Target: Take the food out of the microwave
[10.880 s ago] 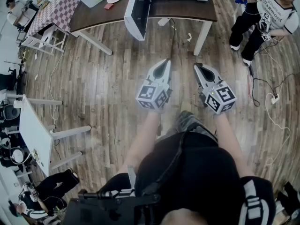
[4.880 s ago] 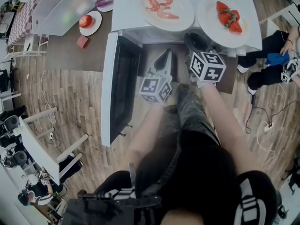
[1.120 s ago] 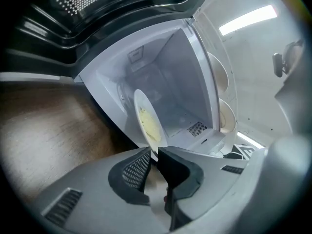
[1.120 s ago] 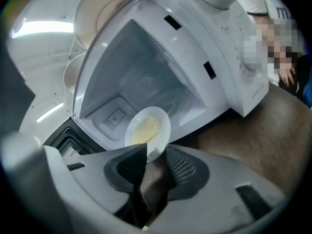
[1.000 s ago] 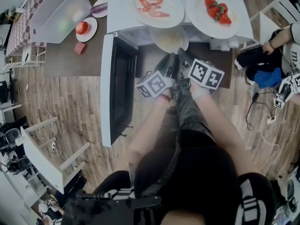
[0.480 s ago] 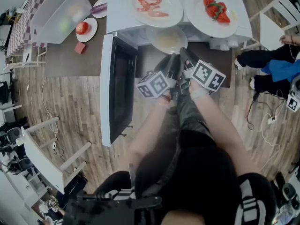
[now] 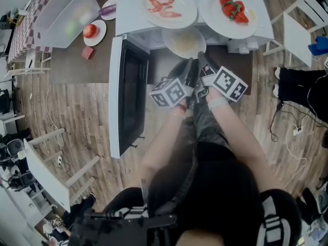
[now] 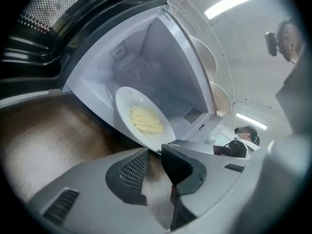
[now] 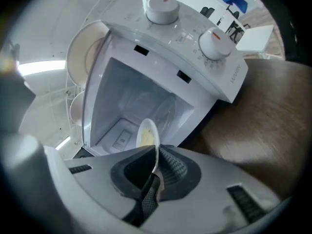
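The plate [image 7: 184, 41] sits in the mouth of the microwave [image 7: 130, 9], its near edge sticking out past the opening over the worktop [image 7: 72, 65]. The right claw [image 9: 155, 156] has just been closing and is now clamped on the plate's near rim, which runs edge-on between its pads. The left claw [image 8: 155, 155] is just beside it on the left. Its jaws stand a little apart with the rim at their tips, and nothing is pressed between them.

To finish the step well, I would draw the plate straight toward the near side. A one-sided rim grip lets a shallow dish tip, so the rim should stay level. The left claw could close on the rim or slide under it to share the load before the plate leaves the oven floor. The pull should be slow enough that the pads do not slip on the glazed edge, and the plate should stay clear of the top of the opening.

The plate is white, round and shallow. The food [image 8: 145, 121] is a small pale yellow heap of fine strands at its middle, probably noodles, and it looks loose enough to slide.

The door [image 7: 125, 96] hangs open to the left. Two dishes of red food [image 7: 169, 4] rest on the microwave's roof.
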`<control>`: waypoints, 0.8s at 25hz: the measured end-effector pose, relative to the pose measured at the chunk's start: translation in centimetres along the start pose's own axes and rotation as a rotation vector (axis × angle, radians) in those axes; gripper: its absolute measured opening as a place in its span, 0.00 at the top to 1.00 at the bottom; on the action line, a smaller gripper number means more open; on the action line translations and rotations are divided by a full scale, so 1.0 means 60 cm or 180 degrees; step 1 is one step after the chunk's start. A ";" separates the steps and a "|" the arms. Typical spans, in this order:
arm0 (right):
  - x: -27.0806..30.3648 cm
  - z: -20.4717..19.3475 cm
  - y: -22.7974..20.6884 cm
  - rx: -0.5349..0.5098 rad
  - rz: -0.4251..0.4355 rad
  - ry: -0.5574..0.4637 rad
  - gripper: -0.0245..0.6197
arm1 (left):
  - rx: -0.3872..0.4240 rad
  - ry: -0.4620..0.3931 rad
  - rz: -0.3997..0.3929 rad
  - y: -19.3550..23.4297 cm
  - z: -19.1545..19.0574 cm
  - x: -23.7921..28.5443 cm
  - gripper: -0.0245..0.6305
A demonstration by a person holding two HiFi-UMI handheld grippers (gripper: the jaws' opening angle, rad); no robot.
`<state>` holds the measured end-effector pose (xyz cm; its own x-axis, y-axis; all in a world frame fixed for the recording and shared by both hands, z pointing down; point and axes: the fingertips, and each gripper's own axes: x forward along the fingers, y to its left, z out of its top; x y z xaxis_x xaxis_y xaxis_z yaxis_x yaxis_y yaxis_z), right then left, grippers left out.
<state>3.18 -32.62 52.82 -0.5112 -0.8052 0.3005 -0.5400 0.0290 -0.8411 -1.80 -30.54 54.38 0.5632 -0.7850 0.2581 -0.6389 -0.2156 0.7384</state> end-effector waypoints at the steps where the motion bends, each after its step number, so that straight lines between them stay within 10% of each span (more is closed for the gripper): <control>1: -0.001 0.000 -0.001 0.0025 0.0014 -0.0013 0.94 | 0.0034 0.0008 0.0004 -0.001 -0.001 -0.001 0.82; 20: -0.034 0.009 0.003 0.0342 0.0258 -0.0202 0.95 | 0.0306 0.0082 -0.0090 -0.028 -0.017 -0.010 0.81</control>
<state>4.51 -31.28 51.82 -0.5052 -0.8387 0.2035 -0.4224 0.0346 -0.9058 -0.55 -29.12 53.63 0.5941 -0.7629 0.2548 -0.6692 -0.2930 0.6829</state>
